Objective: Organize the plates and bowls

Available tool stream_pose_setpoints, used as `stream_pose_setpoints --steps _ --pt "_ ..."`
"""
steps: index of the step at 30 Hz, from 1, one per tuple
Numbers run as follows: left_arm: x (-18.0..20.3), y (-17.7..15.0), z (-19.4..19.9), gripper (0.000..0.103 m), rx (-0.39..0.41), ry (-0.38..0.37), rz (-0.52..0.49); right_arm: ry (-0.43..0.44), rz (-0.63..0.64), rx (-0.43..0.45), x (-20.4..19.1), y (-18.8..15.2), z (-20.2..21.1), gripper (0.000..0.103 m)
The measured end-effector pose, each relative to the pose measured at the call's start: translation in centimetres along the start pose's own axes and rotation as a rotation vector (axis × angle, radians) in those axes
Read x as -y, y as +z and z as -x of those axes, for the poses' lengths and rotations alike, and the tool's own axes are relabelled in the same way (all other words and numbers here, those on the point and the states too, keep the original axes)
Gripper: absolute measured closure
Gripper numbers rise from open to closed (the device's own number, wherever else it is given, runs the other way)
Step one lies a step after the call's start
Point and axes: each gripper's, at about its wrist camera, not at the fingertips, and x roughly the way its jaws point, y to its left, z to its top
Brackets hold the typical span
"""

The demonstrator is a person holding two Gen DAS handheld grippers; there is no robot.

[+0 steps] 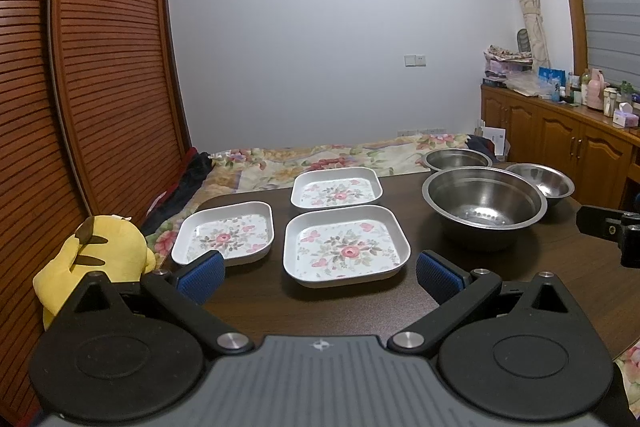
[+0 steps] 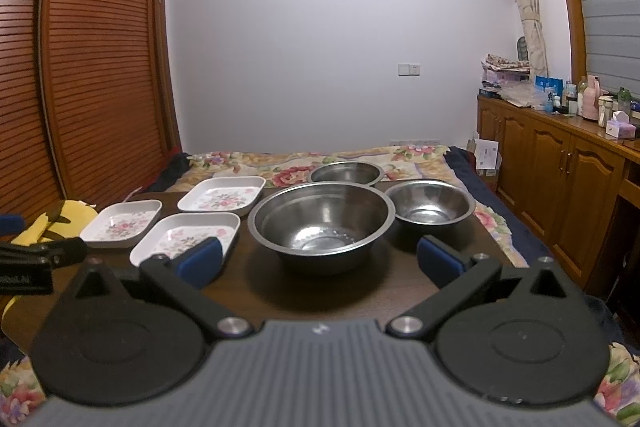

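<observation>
Three square white plates with flower prints lie on the dark wooden table [image 1: 320, 307]: a near one [image 1: 346, 245], a far one [image 1: 336, 189] and a left one [image 1: 226, 233]. Three steel bowls stand to their right: a large one [image 1: 484, 203], a small right one [image 1: 540, 181] and a far one [image 1: 456, 159]. My left gripper [image 1: 320, 273] is open and empty, just before the near plate. My right gripper [image 2: 320, 261] is open and empty, just before the large bowl [image 2: 320, 221]. The plates [image 2: 188, 239] show at the left in the right wrist view.
A yellow plush toy [image 1: 100, 251] sits at the table's left edge. A bed with a flowered cover [image 1: 320, 155] lies beyond the table. A slatted wooden wardrobe [image 1: 100, 67] stands left, a wooden cabinet [image 1: 560, 139] with bottles right.
</observation>
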Motion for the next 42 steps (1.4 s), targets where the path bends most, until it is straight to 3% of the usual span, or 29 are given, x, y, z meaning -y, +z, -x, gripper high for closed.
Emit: stream_pose_setpoints --steps 17,29,42 --pt "-0.9 -0.9 -1.7 0.0 -0.06 -0.014 0.026 0.033 0.0 -0.018 -0.2 -0.5 -0.8 0.0" --pt "-1.2 -1.6 -2.8 0.0 -0.112 -0.038 -0.004 0.107 0.043 -0.036 -2.1 0.2 -2.8 0.0" --pt "-6.2 -1.4 -6.2 0.0 -0.107 -0.047 0.041 0.243 0.107 -0.046 -6.5 2.0 -6.3 0.003"
